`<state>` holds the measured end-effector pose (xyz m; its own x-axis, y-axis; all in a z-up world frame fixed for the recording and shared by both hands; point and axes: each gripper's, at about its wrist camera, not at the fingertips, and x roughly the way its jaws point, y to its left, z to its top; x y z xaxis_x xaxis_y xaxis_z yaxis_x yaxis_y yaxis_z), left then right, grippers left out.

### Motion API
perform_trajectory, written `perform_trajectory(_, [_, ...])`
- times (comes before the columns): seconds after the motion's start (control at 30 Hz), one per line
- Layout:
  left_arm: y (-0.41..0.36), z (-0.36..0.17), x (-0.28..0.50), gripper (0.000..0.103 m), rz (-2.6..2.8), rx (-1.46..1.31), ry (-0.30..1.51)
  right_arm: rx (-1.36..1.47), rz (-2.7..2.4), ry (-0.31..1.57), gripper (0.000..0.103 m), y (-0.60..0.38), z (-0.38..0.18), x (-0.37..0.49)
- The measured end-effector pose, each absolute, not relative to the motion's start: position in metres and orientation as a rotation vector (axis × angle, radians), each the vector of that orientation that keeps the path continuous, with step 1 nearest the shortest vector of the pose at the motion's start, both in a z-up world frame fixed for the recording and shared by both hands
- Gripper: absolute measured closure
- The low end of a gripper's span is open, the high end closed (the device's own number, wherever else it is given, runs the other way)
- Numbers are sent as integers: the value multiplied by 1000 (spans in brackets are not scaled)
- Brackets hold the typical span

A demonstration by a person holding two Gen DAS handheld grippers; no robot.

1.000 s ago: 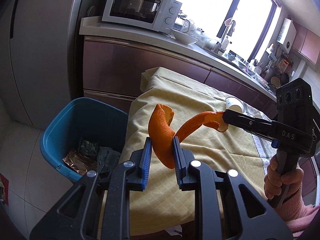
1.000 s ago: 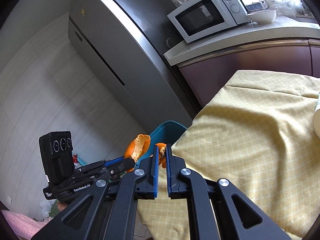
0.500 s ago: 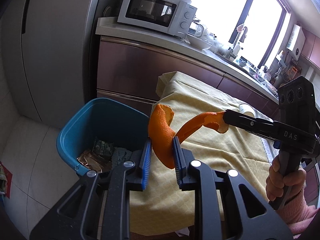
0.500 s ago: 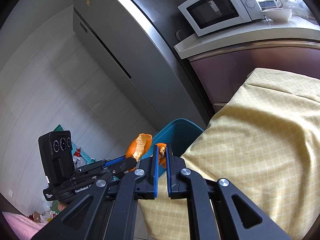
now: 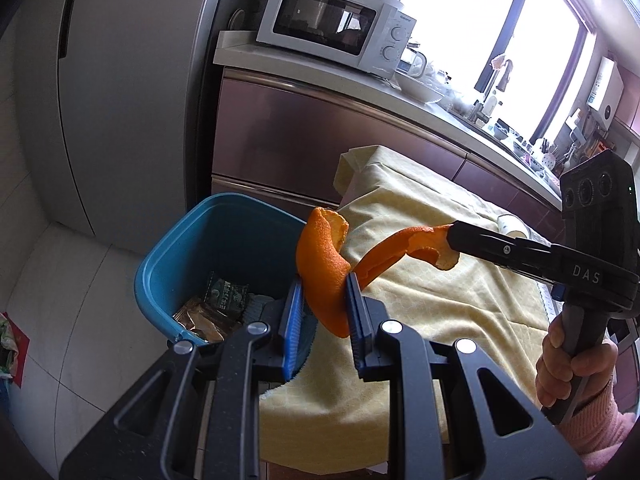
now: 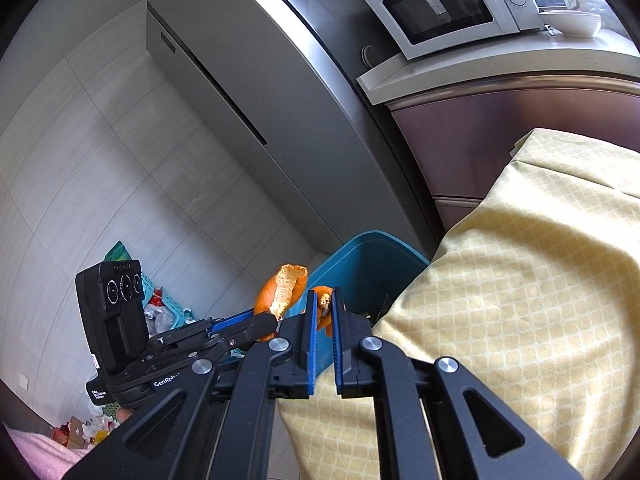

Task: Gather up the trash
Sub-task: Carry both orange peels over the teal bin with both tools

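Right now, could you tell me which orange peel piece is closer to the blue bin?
The broad curled peel in the left gripper; the right gripper's narrow strip hangs over the yellow tablecloth.

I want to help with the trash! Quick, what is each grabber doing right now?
Left gripper: shut on one end of the orange peel.
Right gripper: shut on the other end of the same peel.

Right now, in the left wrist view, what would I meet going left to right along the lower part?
Tiled floor → blue bin → orange peel in the left hand-held gripper → yellow tablecloth → the person's hand.
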<state>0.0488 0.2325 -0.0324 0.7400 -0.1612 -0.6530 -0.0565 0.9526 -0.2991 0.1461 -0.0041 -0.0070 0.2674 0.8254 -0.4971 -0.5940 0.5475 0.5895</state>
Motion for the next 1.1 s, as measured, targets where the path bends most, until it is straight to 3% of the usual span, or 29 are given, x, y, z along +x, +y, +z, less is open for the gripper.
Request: perform_trajectory(1.1, [251,-61,68,82,10,-338,793,295,948,950,97,26,-25,151])
